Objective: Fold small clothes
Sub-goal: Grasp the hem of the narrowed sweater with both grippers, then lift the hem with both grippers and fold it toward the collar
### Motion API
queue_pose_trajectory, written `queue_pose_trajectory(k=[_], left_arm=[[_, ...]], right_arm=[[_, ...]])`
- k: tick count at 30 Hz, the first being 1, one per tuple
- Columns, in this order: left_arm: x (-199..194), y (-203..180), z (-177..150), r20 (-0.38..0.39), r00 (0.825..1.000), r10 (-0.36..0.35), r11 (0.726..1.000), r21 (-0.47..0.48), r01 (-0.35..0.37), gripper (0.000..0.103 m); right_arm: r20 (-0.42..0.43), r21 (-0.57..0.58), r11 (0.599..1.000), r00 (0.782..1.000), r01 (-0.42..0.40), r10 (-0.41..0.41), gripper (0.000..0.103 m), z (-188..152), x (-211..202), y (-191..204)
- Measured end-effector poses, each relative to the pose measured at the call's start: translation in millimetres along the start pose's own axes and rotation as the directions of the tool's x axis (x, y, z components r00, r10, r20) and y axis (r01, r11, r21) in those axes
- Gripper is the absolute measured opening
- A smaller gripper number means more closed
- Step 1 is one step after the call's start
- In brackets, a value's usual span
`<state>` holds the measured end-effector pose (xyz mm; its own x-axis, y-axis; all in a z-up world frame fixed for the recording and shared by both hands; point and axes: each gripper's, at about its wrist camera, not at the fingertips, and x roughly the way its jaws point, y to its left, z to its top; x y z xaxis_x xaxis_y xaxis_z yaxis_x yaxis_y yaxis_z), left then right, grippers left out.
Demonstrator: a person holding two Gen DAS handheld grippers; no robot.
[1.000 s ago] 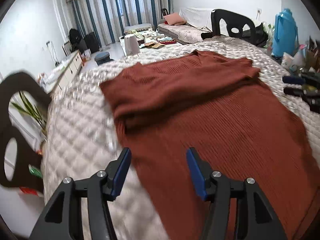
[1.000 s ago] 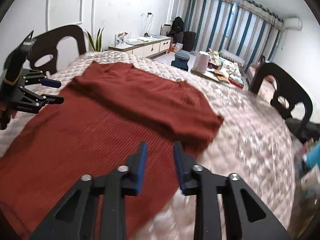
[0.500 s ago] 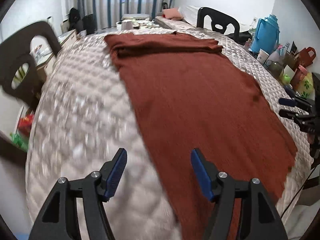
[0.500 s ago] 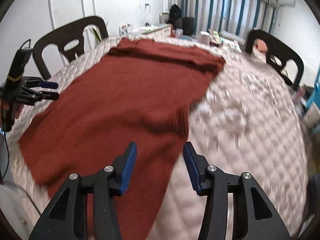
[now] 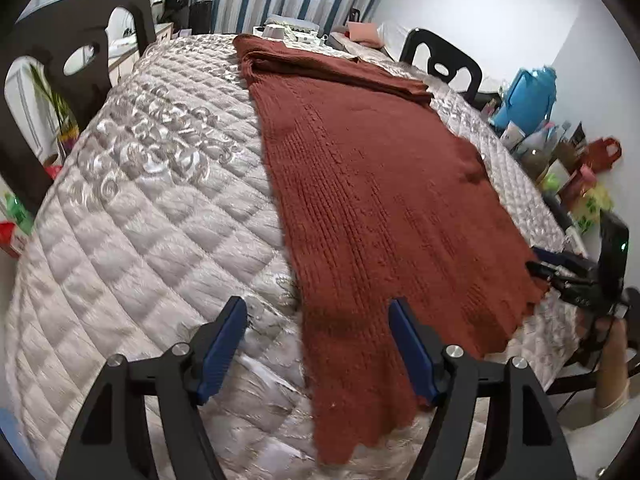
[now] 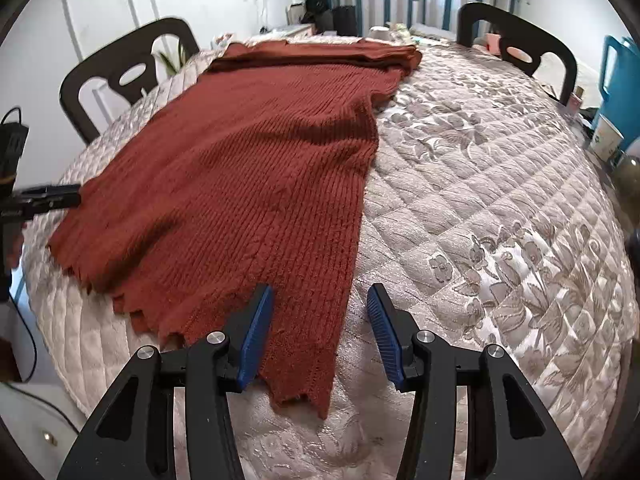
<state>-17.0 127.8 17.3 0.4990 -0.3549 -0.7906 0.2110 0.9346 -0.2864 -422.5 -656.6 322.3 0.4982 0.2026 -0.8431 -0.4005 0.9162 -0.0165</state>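
Sweater (image 5: 372, 184), a rust-red ribbed knit, lies flat on the quilted surface (image 5: 152, 200), and its long axis runs away from both cameras: the scalloped hem sits at the bottom of each frame and the far end, where cloth is already doubled over into a thick band, lies near the top, by the striped curtains. In the left wrist view the garment fills the centre and right of the frame, and the left hand-held gripper (image 5: 318, 348) stands wide open and empty, its blue pads straddling the garment's left hem corner, one pad over bare quilt and the other over knit. In the right wrist view the sweater (image 6: 240, 168) fills the centre and left, and the right hand-held gripper (image 6: 320, 332) is likewise wide open with nothing in it, bracketing the right hem corner from above; whether either pair of pads touches the cloth cannot be told. Each gripper is nearest its own corner, so the hem edge spans between them across the bottom of the frames. The next move looks to be pinching both corners and carrying the hem up the frame toward the doubled band; it depends on the two moving in step along that axis, or the loose knit will skew. Dark chairs (image 6: 132, 76) ring the surface, well apart from the sweater.
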Motion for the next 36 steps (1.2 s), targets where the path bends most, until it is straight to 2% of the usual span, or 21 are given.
queue_pose_trajectory(k=[3,7,12,14,15,18,20,22,24,25,28,30,32,36], left_arm=[[-1,-4,-5,-0.019,1.000,0.023,1.000,-0.006,-0.023,0.077],[1,-17,-14,-0.061,0.996,0.060,0.998,0.026,-0.058,0.086],[7,-29,-15,-0.069,0.989,0.130,0.990,0.059,-0.126,0.086],[7,-31,-14,-0.072,0.988,0.140,0.989,0.056,-0.136,0.079],[5,-30,-14,-0.074,0.987,0.145,0.989,0.047,-0.142,0.074],[1,-24,-13,-0.071,0.986,0.150,0.989,0.007,-0.150,0.056],[-2,-18,-14,-0.068,0.988,0.137,0.990,-0.027,-0.139,0.045],[-5,-12,-16,-0.069,0.990,0.124,0.990,-0.058,-0.128,0.030],[-7,-7,-18,-0.072,0.993,0.095,0.991,-0.091,-0.101,0.016],[-7,-4,-19,-0.074,0.994,0.080,0.989,-0.114,-0.088,0.013],[-9,-1,-21,-0.063,0.997,0.054,0.987,-0.145,-0.063,0.010],[-11,-1,-24,-0.056,0.998,0.012,0.987,-0.161,-0.021,0.010],[-10,1,-27,-0.056,0.998,-0.035,0.980,-0.198,0.024,0.010],[-9,5,-29,-0.050,0.996,-0.071,0.971,-0.231,0.057,0.010]], right_arm=[[0.013,0.007,1.000,1.000,0.002,-0.002,0.050,-3,-1,2],[0.009,0.015,1.000,1.000,0.003,-0.004,0.050,-4,-2,4],[0.007,0.006,1.000,1.000,0.024,-0.024,0.050,-5,-2,6],[0.008,-0.005,1.000,1.000,0.027,-0.027,0.043,-6,-3,9],[0.013,-0.016,1.000,1.000,0.013,-0.013,0.035,-7,-4,12],[0.026,-0.054,0.999,1.000,0.004,-0.002,0.019,-11,-7,19],[0.033,-0.052,0.999,0.999,-0.005,0.007,0.016,-12,-8,19],[0.043,-0.016,0.999,0.998,-0.041,0.042,0.009,-13,-10,15],[0.048,0.009,0.997,0.996,-0.081,0.080,0.008,-14,-11,11],[0.050,0.016,0.996,0.995,-0.091,0.091,0.008,-15,-12,10],[0.062,0.041,0.990,0.990,-0.133,0.130,0.008,-17,-14,6],[0.076,0.063,0.985,0.985,-0.163,0.158,0.007,-17,-18,1],[0.091,0.076,0.984,0.984,-0.160,0.153,0.007,-18,-22,-3],[0.110,0.123,0.974,0.978,-0.190,0.177,0.007,-18,-27,-17]])
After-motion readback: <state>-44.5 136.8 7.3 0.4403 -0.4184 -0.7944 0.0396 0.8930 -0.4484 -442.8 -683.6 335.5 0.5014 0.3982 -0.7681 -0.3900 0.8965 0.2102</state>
